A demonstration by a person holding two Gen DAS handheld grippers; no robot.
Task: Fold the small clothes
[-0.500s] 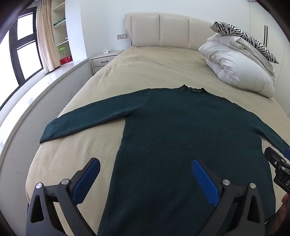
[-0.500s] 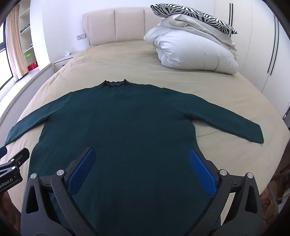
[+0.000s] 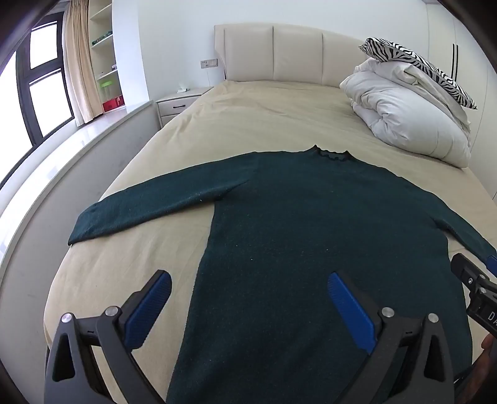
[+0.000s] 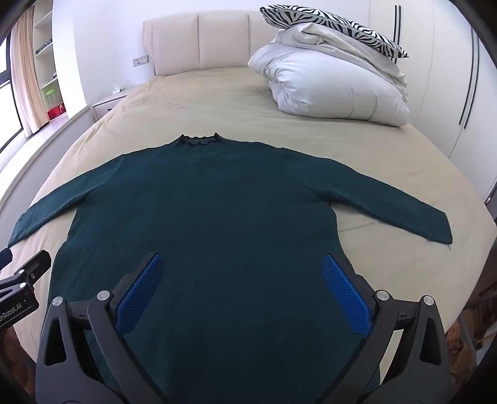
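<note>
A dark green long-sleeved sweater (image 3: pixel 310 223) lies flat on the bed, collar toward the headboard, both sleeves spread out to the sides. It also shows in the right wrist view (image 4: pixel 217 211). My left gripper (image 3: pixel 248 298) is open and empty, held above the sweater's lower left edge. My right gripper (image 4: pixel 242 286) is open and empty, held above the sweater's lower right part. The right gripper's body shows at the right edge of the left wrist view (image 3: pixel 475 289), and the left gripper's body at the left edge of the right wrist view (image 4: pixel 21 286).
The beige bed (image 3: pixel 264 118) has a padded headboard (image 3: pixel 295 52). A folded white duvet (image 4: pixel 335 84) with a zebra-print pillow (image 4: pixel 335 21) on top sits at the far right. A nightstand (image 3: pixel 180 102) and a window ledge (image 3: pixel 62 149) stand to the left.
</note>
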